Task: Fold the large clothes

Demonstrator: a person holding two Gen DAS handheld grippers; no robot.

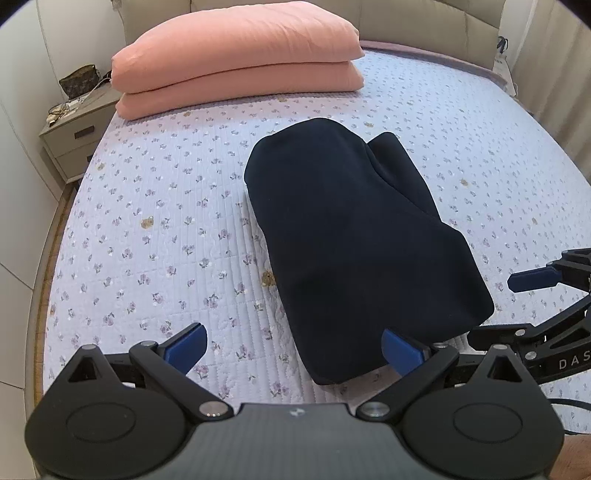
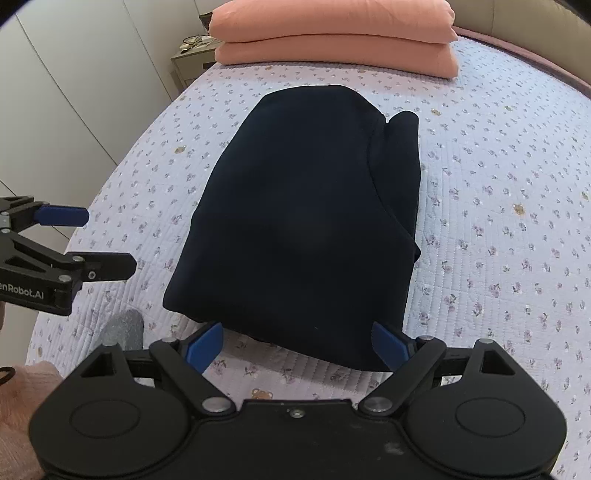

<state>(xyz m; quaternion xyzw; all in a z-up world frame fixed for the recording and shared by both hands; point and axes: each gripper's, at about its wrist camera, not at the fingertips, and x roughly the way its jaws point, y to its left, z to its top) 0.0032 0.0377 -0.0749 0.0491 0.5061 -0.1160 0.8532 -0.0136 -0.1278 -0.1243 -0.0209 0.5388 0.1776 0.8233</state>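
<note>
White letters "DAS" stand on the right tool at four o'clock in the left view; "enRobot.AI", cut off, stands on the left tool at nine o'clock in the right view.

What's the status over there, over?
Left gripper open, right gripper open, both empty. Dark navy folded garment flat on floral quilted bedspread. Nothing blocking; folded pink duvet far back.

The folded garment lies on the bed, near the middle. Far behind it, two folded blankets sit one on top of the other by the headboard. A nightstand stands left of the bed, with a bag on it. Both grippers sit at the near edge of the garment, left gripper beside right gripper.
</note>
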